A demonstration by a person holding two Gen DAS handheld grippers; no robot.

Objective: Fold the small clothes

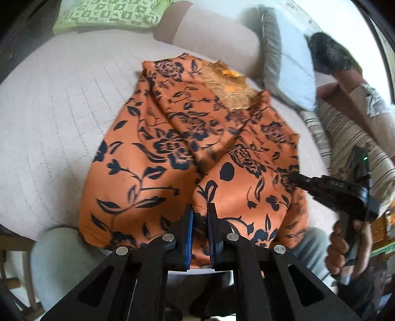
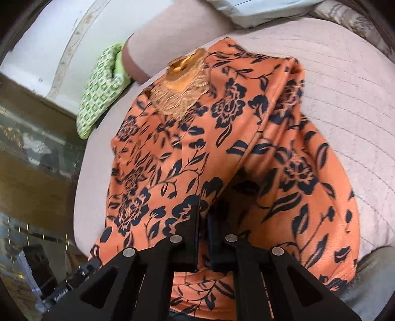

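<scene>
An orange garment with a dark floral print and a beige lace neckline [image 1: 172, 138] lies on the pale quilted bed [image 1: 54, 118]; it also fills the right wrist view [image 2: 222, 148]. My left gripper [image 1: 200, 210] is shut on the garment's near hem, cloth pinched between the blue pads. My right gripper [image 2: 203, 210] is shut on a fold of the same garment near its lower edge. The right gripper also shows in the left wrist view [image 1: 293, 177], its tip on the garment's right side, held by a hand [image 1: 345, 244].
A green patterned cushion [image 1: 111, 14] and beige pillows [image 1: 217, 37] lie at the head of the bed. A striped pillow [image 1: 350, 133] and a dark furry item [image 1: 328, 54] are on the right. The green cushion also shows in the right wrist view [image 2: 98, 91].
</scene>
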